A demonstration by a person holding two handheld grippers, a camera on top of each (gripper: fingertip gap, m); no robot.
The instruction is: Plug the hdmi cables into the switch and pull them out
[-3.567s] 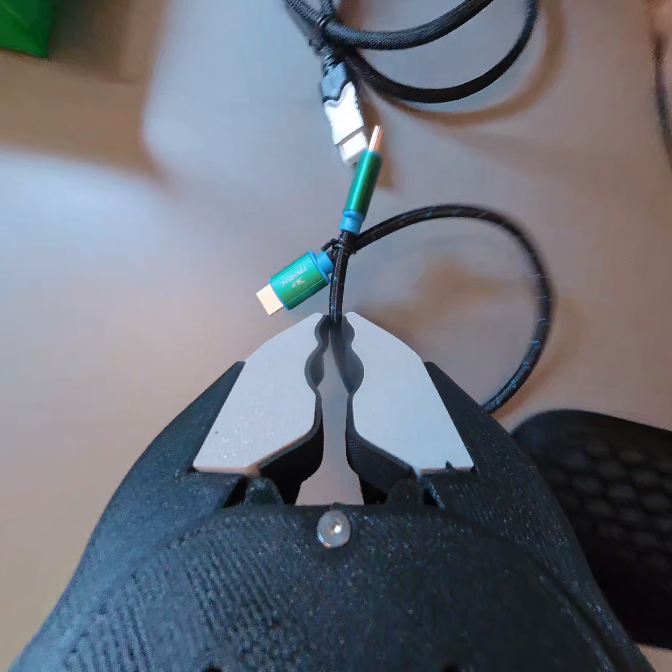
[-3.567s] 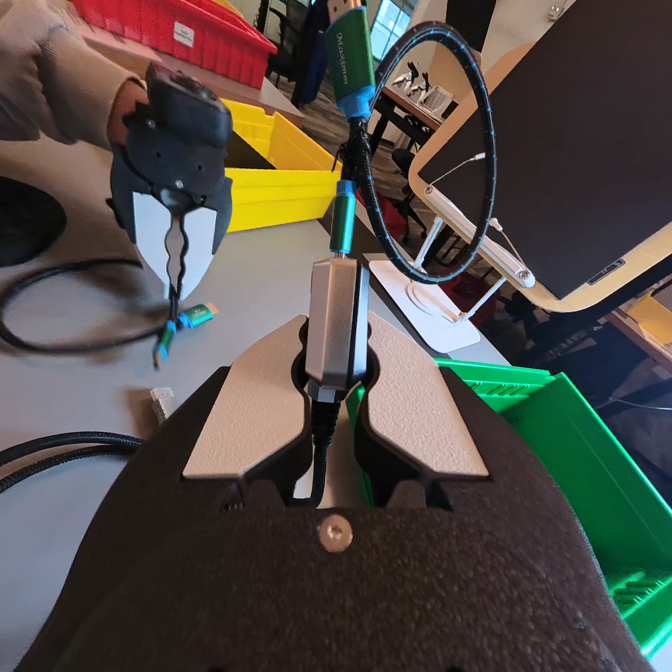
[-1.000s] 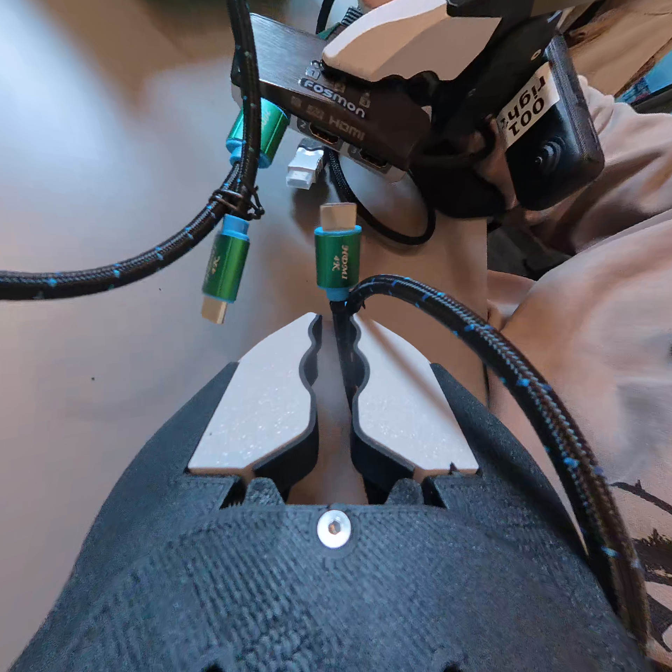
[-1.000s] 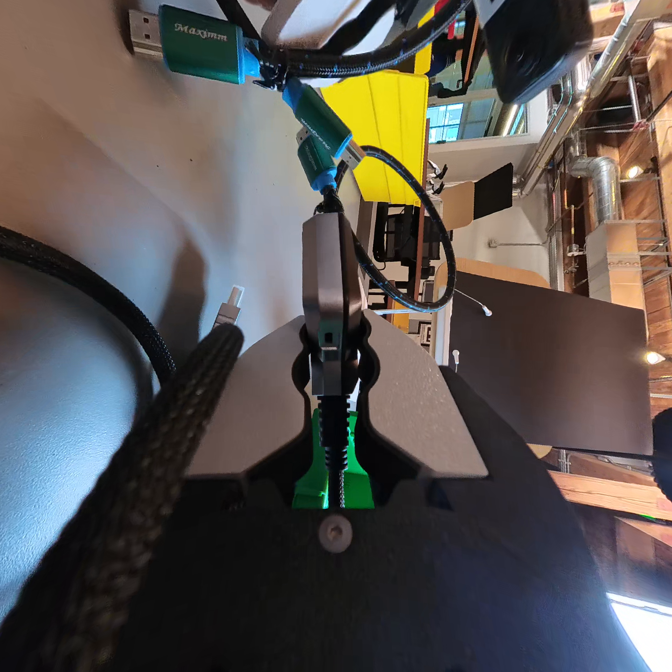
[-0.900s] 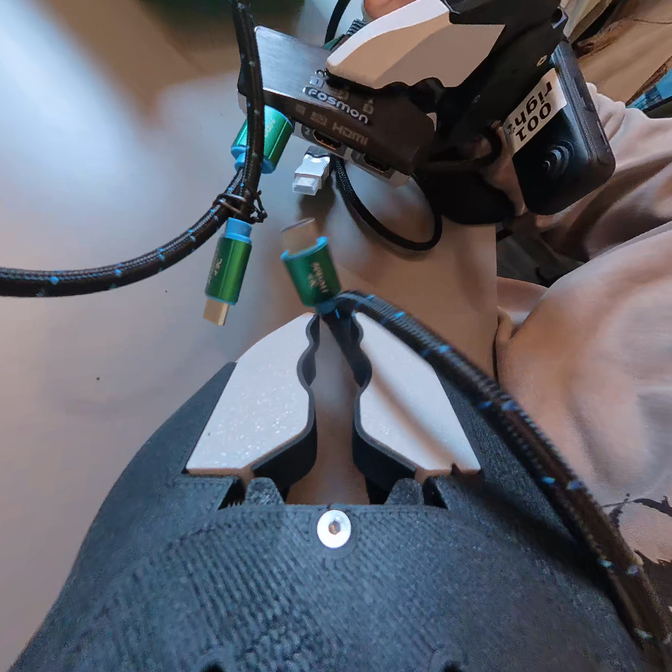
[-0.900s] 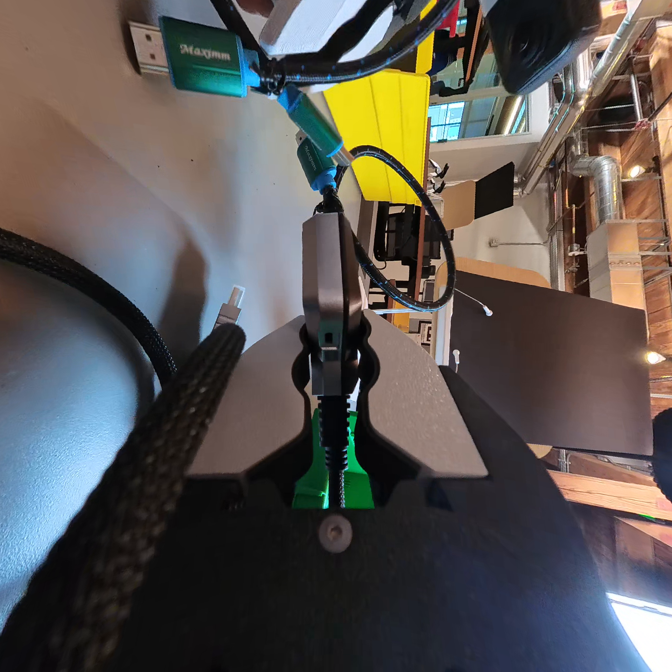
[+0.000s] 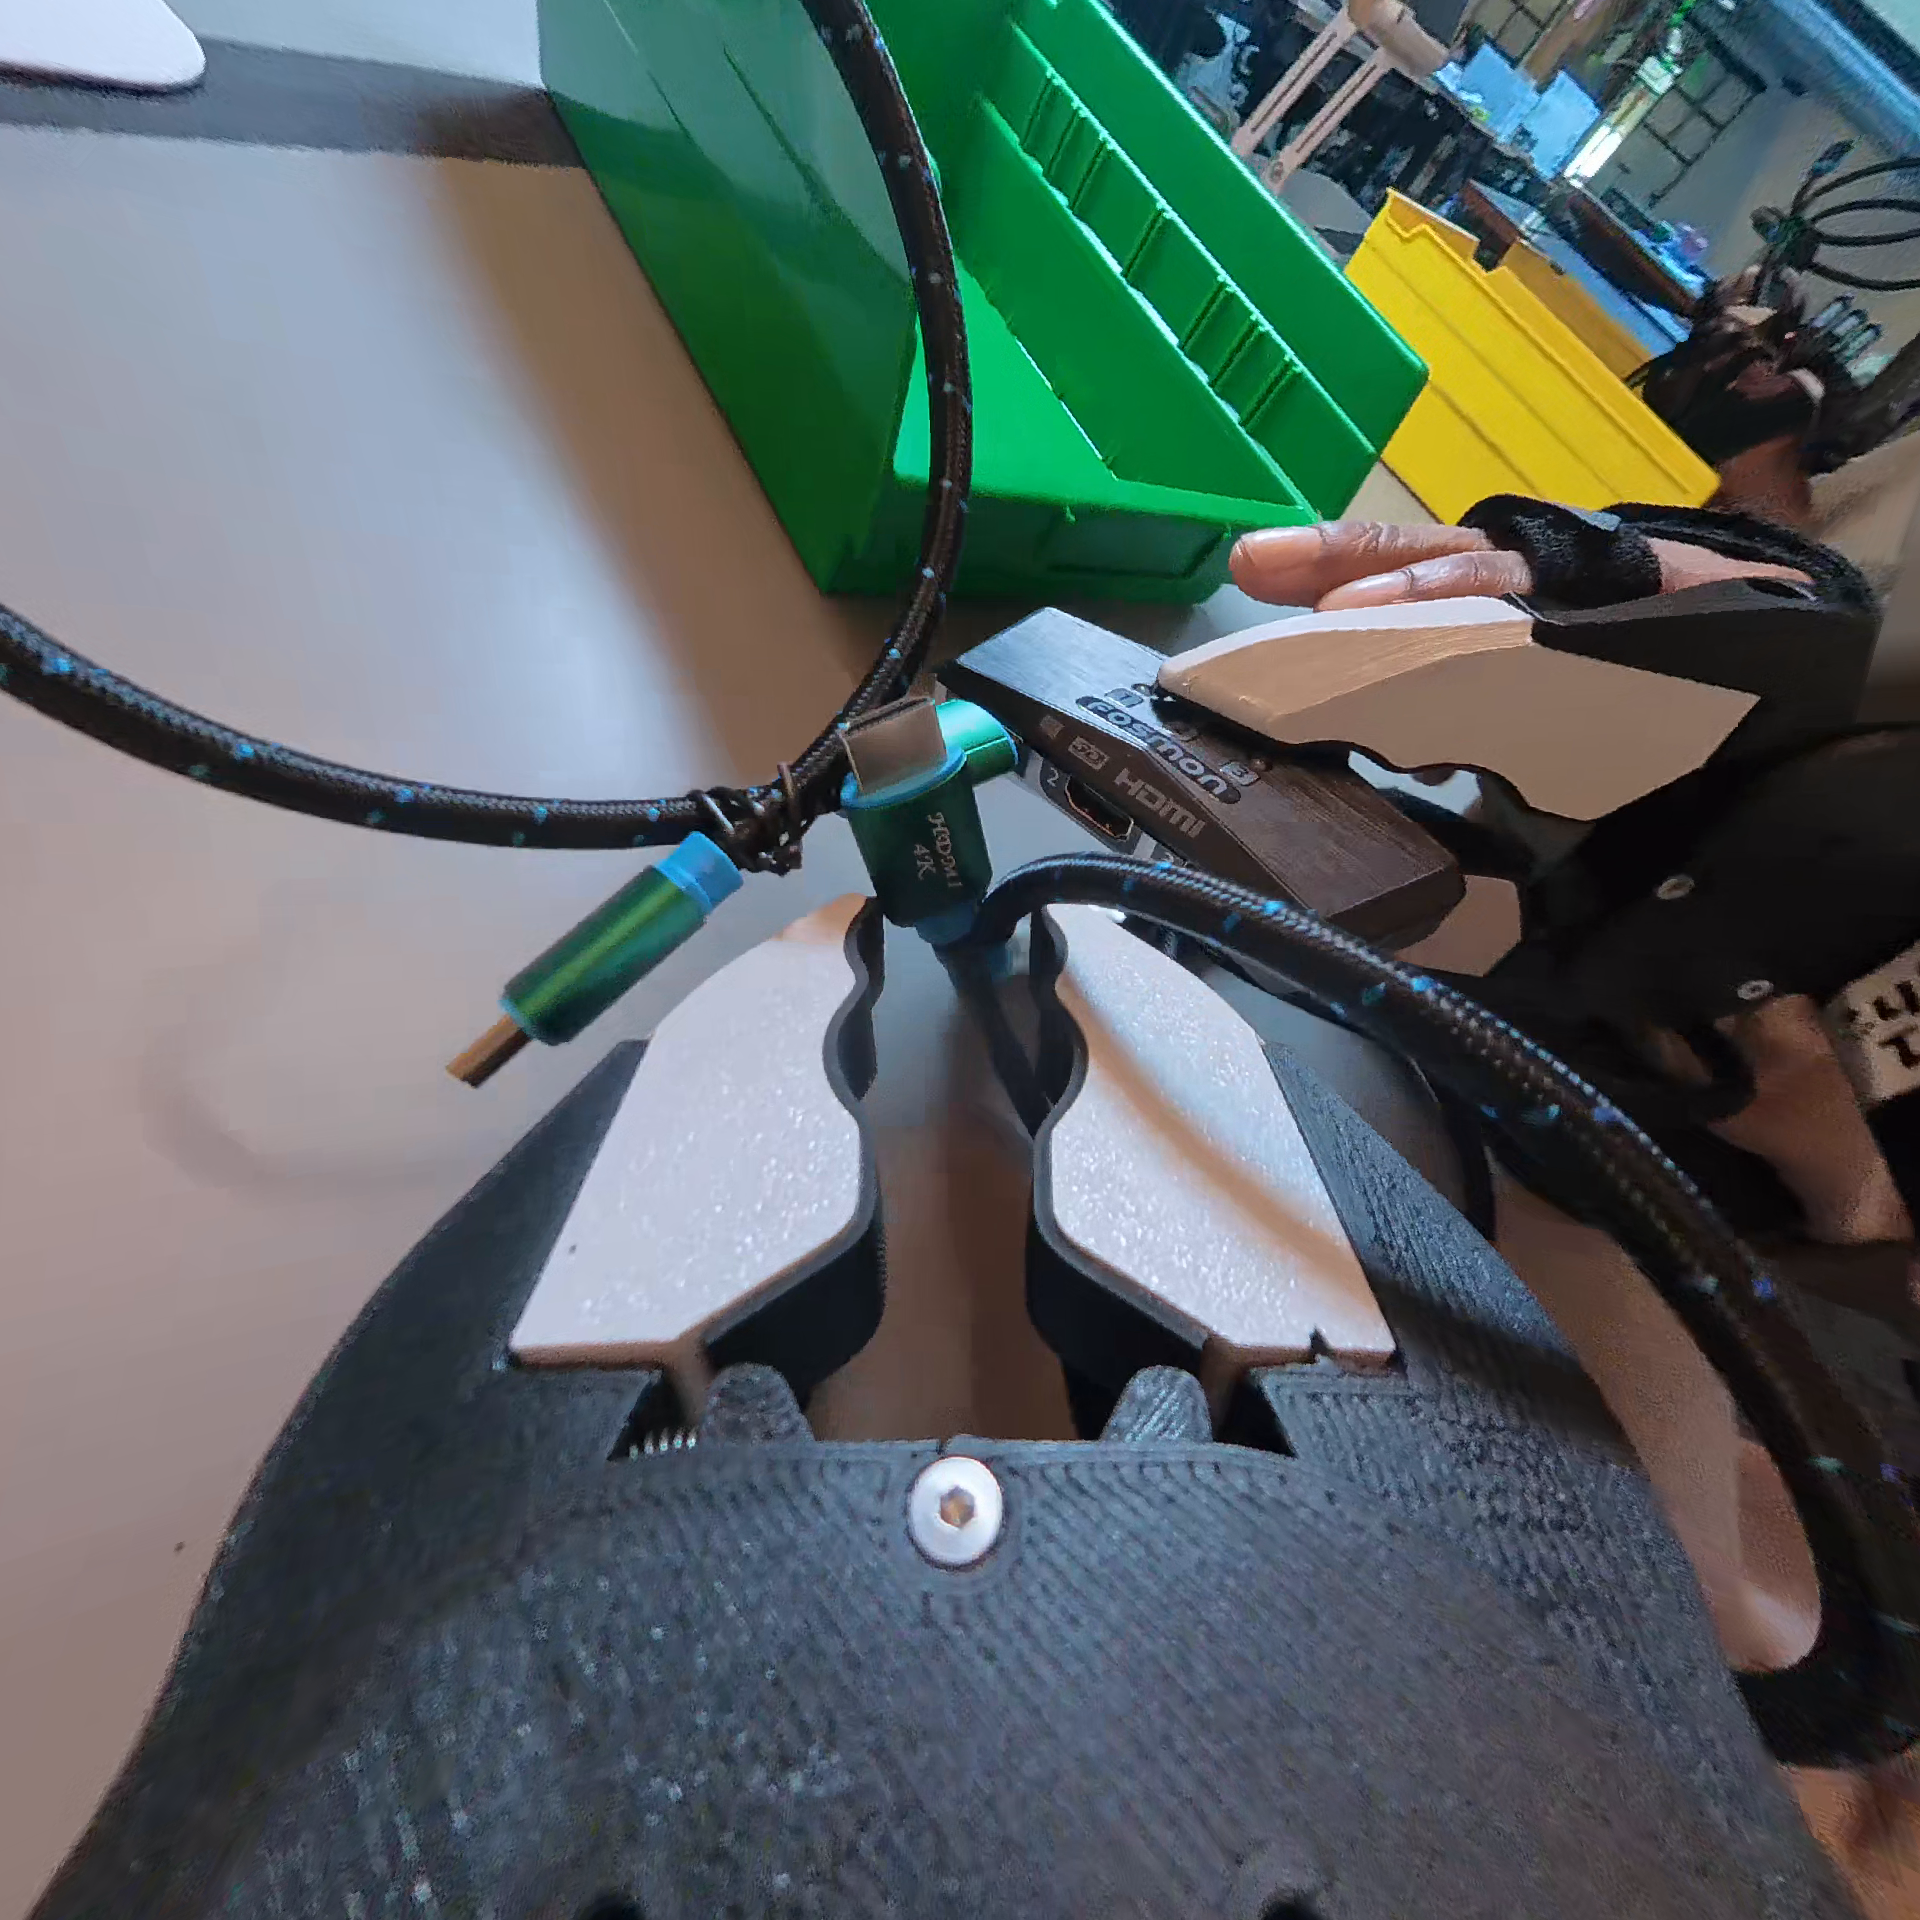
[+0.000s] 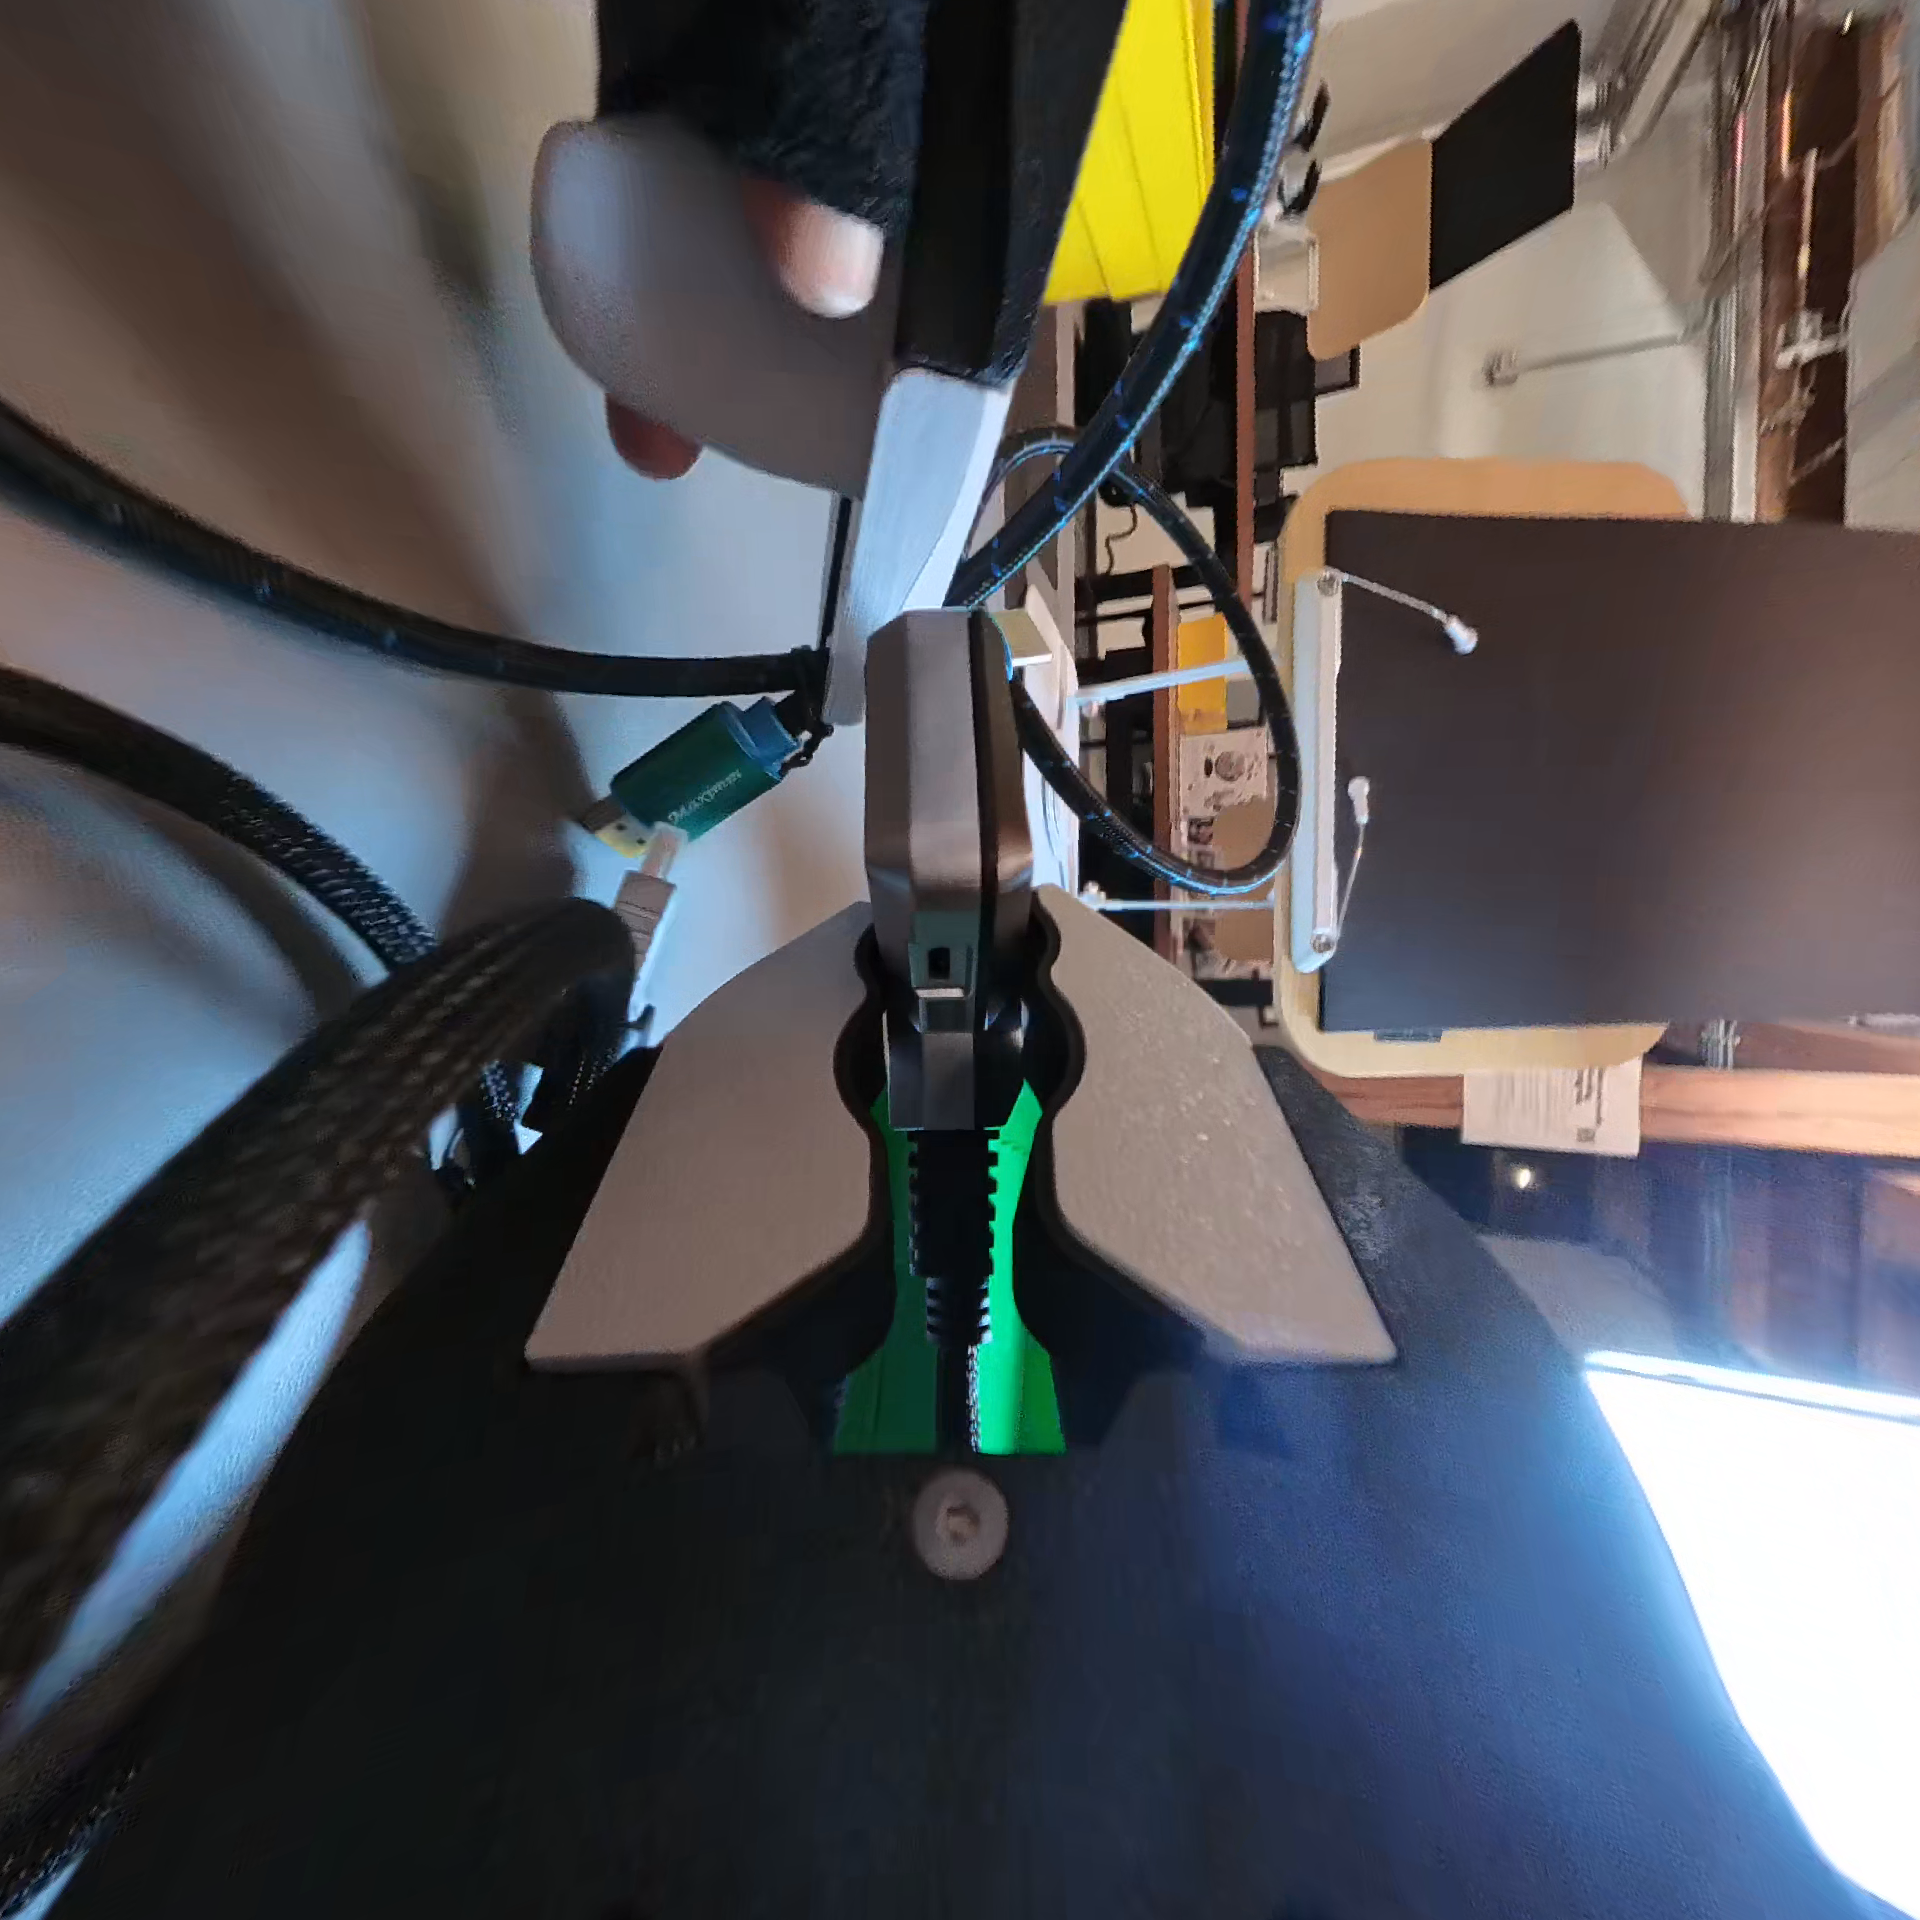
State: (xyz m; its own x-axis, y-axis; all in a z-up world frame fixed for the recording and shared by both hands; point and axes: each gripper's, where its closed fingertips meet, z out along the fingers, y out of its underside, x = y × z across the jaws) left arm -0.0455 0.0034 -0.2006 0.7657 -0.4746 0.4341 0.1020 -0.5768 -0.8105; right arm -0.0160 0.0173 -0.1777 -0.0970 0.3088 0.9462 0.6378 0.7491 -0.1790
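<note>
Green bin (image 7: 1039,312) behind switch (image 8: 935,769) clamped in right fingers (image 8: 1174,1132); left fingers (image 7: 727,1122) apart around plug (image 7: 920,847)

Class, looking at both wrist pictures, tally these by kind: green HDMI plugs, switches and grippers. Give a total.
Green HDMI plugs: 3
Switch: 1
Grippers (left gripper, right gripper): 2
Total: 6

Open counter (image 7: 312,468) lies left of the switch (image 7: 1195,790). A green bin (image 7: 790,260) blocks the far side. Braided cables (image 7: 935,312) loop across the approach to the switch ports.
</note>
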